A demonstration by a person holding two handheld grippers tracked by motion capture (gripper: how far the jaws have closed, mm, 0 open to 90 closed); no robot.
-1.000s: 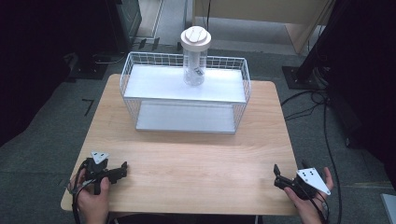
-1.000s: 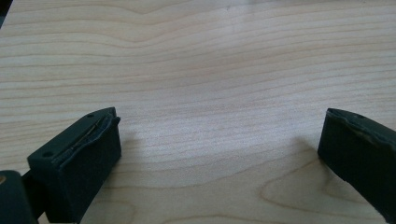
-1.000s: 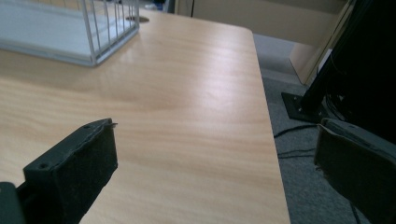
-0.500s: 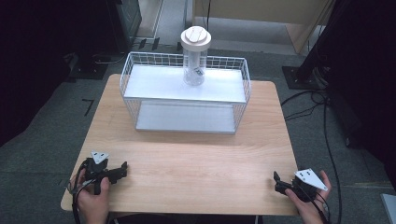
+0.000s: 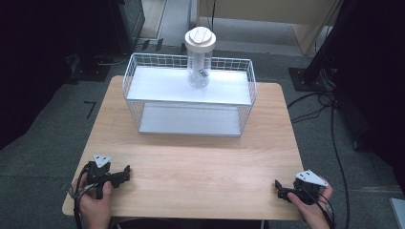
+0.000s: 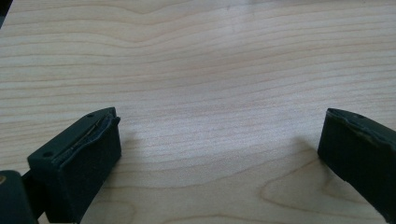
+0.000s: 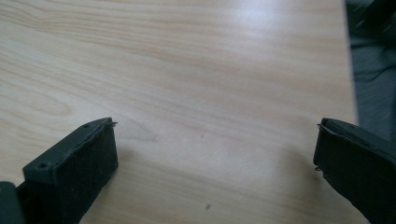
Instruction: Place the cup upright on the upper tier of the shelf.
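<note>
A: Status on the grippers?

B: Left gripper (image 5: 125, 172) sits at the near left corner of the table (image 5: 200, 162), held in the person's left hand (image 5: 93, 205). Jaws spread wide, nothing between them. The left gripper view shows bare wood grain across the whole gap (image 6: 219, 140).

A: Right one?

B: Right gripper (image 5: 278, 187) is at the near right corner, in the right hand (image 5: 313, 207). Jaws also wide apart, nothing held. The right gripper view has plain tabletop between them (image 7: 215, 158), with the table edge and dark floor at the far right.

A: Where's the bottle?

B: Clear bottle (image 5: 198, 67) with a white lid stands upright on the top shelf of the white wire rack (image 5: 143, 102), toward the back and roughly centre. Rack is at the far side of the table. Something small and dark is inside the bottle, too small to tell what.

A: Distance from grippers?

B: Well apart. Both grippers low over the near edge, bottle at the far end, open wood between.

A: Lower shelf?

B: White panel, looks bare from the high view.
</note>
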